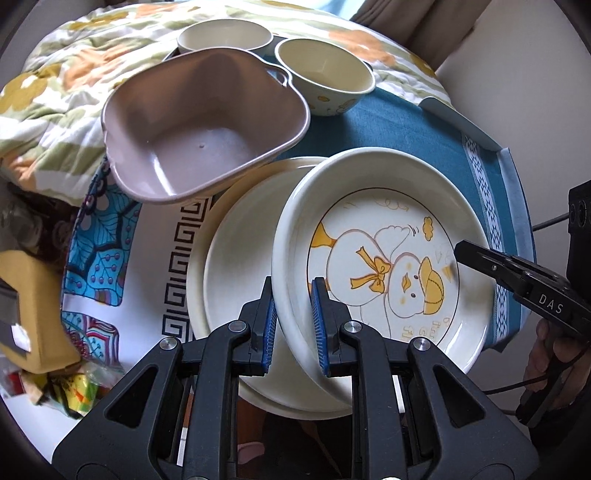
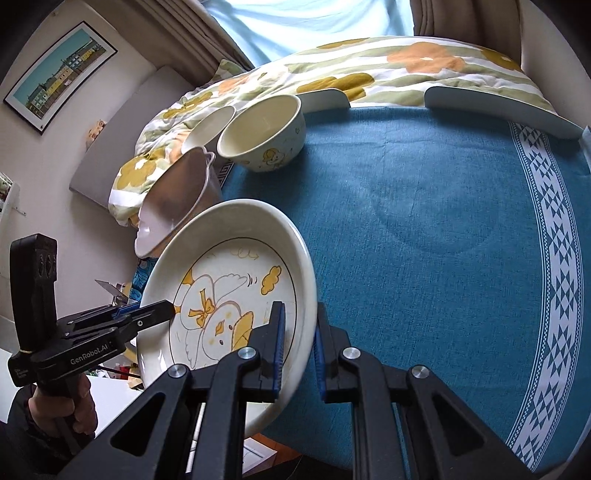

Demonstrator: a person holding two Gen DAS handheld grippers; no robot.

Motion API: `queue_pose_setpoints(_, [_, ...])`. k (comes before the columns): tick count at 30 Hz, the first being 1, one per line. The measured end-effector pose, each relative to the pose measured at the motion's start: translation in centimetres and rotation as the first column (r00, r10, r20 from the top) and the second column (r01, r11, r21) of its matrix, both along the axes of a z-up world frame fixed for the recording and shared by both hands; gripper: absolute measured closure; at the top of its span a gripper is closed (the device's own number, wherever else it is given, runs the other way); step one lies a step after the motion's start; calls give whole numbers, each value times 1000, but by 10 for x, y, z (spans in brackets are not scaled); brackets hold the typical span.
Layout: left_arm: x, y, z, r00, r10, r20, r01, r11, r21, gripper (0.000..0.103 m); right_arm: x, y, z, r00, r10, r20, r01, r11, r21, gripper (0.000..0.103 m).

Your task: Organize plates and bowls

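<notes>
While the blue tablecloth (image 2: 424, 240) spreads beneath, both grippers clamp a tilted duck-print plate (image 1: 388, 266): left gripper (image 1: 294, 325) on one rim, right gripper (image 2: 298, 350) opposite. A plain plate (image 1: 236, 266) lies partly hidden underneath.

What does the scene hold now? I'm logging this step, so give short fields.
held: duck plate, tilted, one gripper on each side of its rim
left gripper: shut on near rim
right gripper: shut on opposite rim
below: plain plate
pink bowl: beside the plates
cream bowls: one on blue cloth, one behind
</notes>
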State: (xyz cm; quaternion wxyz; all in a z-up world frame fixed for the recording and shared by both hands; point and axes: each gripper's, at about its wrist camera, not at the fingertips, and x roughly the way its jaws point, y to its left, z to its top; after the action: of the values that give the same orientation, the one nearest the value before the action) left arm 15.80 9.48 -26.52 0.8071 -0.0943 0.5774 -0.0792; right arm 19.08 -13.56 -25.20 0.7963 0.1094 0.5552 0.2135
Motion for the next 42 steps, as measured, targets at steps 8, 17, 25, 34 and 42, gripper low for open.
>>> queue_pose_setpoints(8, [0,-4,-12,1000,12,1,-12,998,63,87,1,11,0,998,60,31,-59,997,-46,90])
queue_pose_setpoints(17, [-1,-16,-14,1000,-8,29,2,982,187,87,1,17,-1,993,107,51,-102,991,-84,90])
queue_pose_setpoints(25, [-8,-25,-11,997,-25,69,3,953,302,87,-3,29,-2,981,176,79,-161,973,-168,90])
queue_pose_setpoints(34, [-15,-18,-7,995,-15,99,-21,936,353,87,-5,42,-4,966,235,110,-204,950,-238,90])
queue_pose_setpoints(42, [-18,-26,-5,995,-25,100,-17,916,400,87,-5,43,-5,964,242,108,-211,947,-243,90])
